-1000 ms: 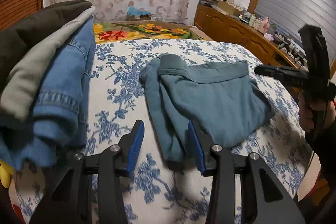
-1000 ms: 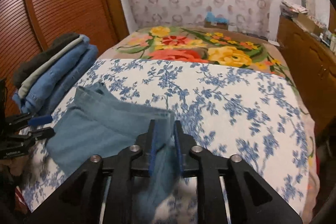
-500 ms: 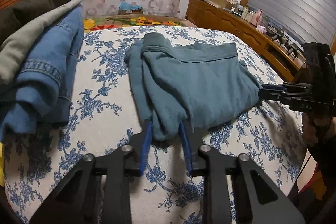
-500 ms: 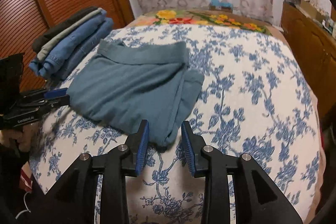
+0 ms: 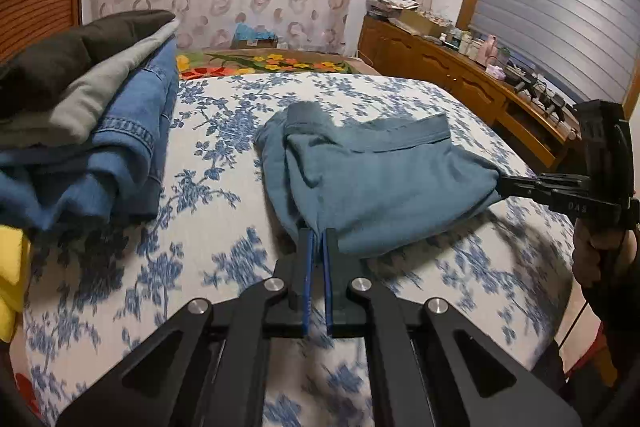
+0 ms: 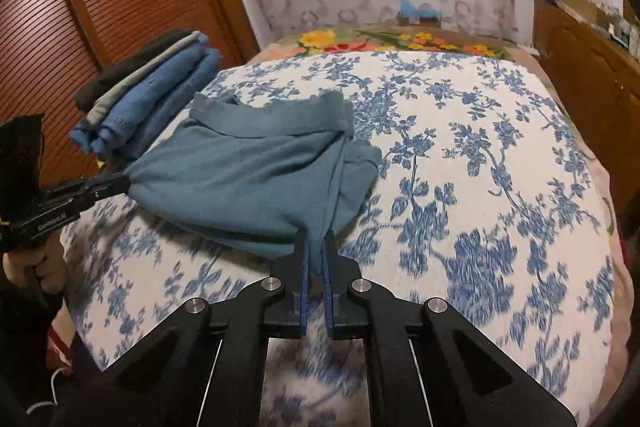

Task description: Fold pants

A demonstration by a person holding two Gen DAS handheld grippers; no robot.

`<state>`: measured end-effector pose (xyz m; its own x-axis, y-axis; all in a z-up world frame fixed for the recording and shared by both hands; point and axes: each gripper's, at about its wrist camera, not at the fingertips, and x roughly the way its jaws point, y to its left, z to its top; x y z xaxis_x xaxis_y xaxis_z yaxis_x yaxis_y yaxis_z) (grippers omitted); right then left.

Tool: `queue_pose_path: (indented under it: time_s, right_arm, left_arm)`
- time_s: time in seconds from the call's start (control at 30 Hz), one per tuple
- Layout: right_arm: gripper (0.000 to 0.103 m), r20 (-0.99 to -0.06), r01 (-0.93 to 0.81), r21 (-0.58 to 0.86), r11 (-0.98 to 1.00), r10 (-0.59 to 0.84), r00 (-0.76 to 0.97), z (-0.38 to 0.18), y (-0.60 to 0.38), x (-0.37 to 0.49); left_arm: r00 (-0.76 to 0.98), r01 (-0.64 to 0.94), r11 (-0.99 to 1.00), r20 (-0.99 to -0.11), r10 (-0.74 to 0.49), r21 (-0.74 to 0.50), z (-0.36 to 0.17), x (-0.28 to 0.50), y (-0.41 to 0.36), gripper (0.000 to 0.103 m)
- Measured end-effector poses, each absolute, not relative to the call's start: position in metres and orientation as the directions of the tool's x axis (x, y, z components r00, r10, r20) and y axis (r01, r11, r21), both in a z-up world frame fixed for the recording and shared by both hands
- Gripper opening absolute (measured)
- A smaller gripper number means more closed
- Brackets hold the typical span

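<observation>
Left gripper [image 5: 316, 239] is pinched tight on the near left corner of the teal pants [image 5: 372, 179], and the right gripper [image 6: 316, 241] has the near right corner clamped the same way, so we've got cloth between both sets of pads, which have only just closed on it. The pants sit in the middle of the blue-flowered bedspread [image 6: 480, 187], already folded down to a chunky rectangle with the waistband along the far edge and a bit of leg bunched out on one side. For the next bit we reckon the trick is lifting both corners together and level, keeping the near edge taut between us, then carrying it over toward the far edge so the layers don't slide apart. Fabric looks soft and thick, a bit rumpled near the left pinch, so it probably wants a smoothing after. The stack of folded jeans [image 5: 120, 147] is off to the left, well apart from the pants.
</observation>
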<state>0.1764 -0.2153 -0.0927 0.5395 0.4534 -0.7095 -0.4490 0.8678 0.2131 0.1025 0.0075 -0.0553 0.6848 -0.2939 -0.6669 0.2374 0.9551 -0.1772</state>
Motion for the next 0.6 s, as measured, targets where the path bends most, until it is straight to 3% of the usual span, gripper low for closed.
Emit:
queue_pose_path:
  time_s: [0.6]
  right_arm:
    - [0.003, -0.683, -0.463, 0.181, 0.868, 0.449, 0.575, -0.079, -0.223, 0.098]
  left_arm:
    - [0.693, 0.275, 0.953, -0.662, -0.287, -0.125, -0.042, 0.032, -0.014, 0.002]
